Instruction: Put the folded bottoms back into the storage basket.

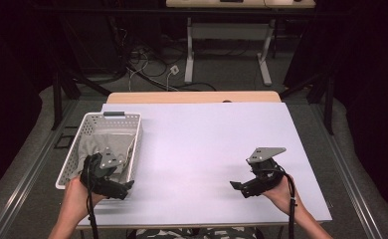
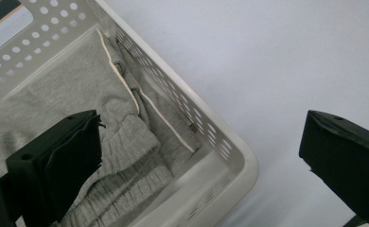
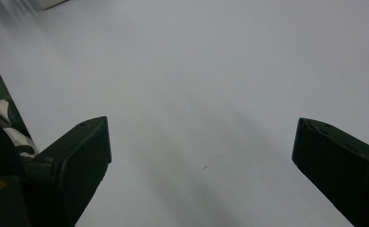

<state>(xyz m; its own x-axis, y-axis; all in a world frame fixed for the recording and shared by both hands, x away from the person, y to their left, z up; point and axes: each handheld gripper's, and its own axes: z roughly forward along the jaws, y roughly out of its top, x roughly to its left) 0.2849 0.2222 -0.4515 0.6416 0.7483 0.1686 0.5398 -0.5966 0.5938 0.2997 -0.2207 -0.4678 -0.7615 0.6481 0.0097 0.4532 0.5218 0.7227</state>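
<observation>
I read the task as barely begun: the grey garment (image 2: 78, 94) lies folded inside the white perforated basket (image 1: 68, 160) at the table's left edge, not yet gripped. My left gripper (image 1: 113, 186) hovers at the basket's near corner with its 2 jaws spread wide, 1 over the cloth and 1 outside the rim. My right gripper (image 1: 239, 188) rests released above the bare table (image 1: 207, 144), well apart, so grasping and lifting out are left.
</observation>
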